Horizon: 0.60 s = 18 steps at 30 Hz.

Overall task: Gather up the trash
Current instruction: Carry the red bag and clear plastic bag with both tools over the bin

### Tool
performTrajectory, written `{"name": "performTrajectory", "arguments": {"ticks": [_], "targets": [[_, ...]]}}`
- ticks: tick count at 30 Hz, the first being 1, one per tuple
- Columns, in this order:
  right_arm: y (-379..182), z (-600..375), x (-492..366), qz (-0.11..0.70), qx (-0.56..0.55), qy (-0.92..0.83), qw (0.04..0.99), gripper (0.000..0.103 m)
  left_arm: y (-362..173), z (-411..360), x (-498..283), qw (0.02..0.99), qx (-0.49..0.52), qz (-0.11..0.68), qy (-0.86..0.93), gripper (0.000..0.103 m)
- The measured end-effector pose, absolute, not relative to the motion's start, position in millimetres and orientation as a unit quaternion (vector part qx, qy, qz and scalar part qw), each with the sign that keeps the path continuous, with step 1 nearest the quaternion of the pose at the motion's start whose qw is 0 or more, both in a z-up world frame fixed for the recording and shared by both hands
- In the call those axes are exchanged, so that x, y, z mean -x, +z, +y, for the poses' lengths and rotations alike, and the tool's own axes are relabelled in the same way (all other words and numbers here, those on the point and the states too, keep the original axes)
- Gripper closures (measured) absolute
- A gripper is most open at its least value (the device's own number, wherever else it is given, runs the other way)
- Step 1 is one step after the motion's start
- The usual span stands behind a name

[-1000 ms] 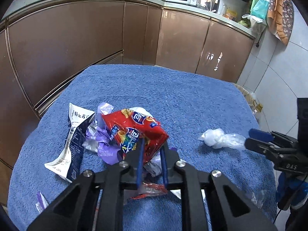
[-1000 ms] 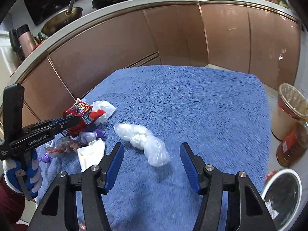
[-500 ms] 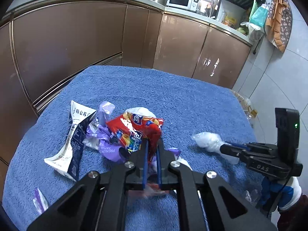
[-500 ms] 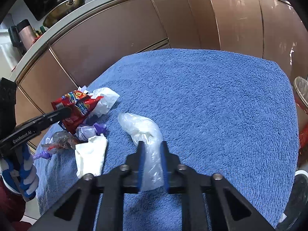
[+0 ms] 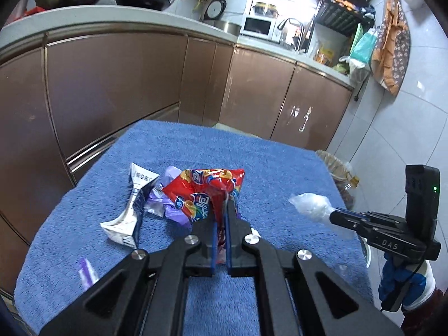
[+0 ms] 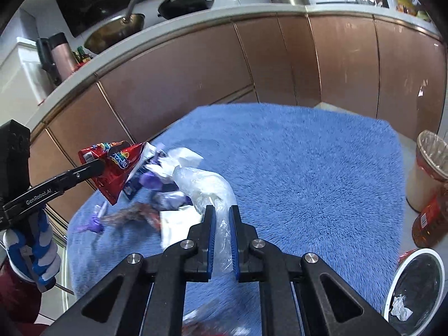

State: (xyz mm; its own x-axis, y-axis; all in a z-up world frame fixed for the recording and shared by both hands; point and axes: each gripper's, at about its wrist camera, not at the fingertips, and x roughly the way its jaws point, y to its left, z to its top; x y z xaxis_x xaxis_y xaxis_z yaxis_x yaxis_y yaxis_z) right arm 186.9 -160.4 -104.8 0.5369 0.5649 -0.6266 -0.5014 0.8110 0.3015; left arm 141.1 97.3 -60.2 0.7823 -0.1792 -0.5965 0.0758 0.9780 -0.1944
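My left gripper [image 5: 221, 210] is shut on a red snack bag [image 5: 205, 193] and holds it lifted above the blue towel-covered table [image 5: 266, 162]; the bag also shows in the right wrist view [image 6: 114, 165]. My right gripper [image 6: 222, 212] is shut on a clear crumpled plastic bag [image 6: 205, 186], raised off the table; it shows in the left wrist view [image 5: 309, 203] too. A white-and-navy wrapper [image 5: 128, 215], purple wrappers [image 5: 165, 201], a white paper piece [image 6: 179, 224] and a brownish wrapper [image 6: 134, 214] lie on the towel.
A black trash bin with a white rim [image 6: 417, 285] stands on the floor at lower right. A lined bin [image 6: 428, 168] and an oil bottle [image 6: 431, 218] stand right of the table. Brown kitchen cabinets [image 5: 140, 84] run behind.
Both grippers have risen from the table with their loads: the left lifted the red snack bag, the right, which closed on the clear plastic bag, lifted it.
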Motion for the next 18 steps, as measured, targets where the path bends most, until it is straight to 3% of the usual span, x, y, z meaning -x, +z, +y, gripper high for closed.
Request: {"name": "performTrajectory", "arguments": {"ticks": [18], "targets": [[-41.6, -179.2, -86.5, 0.301, -0.046, 0.258, 0.917, 0.093, -7.8, 86.2, -63.5, 0.955, 0.08, 0.256, -0.124, 0.099]]}}
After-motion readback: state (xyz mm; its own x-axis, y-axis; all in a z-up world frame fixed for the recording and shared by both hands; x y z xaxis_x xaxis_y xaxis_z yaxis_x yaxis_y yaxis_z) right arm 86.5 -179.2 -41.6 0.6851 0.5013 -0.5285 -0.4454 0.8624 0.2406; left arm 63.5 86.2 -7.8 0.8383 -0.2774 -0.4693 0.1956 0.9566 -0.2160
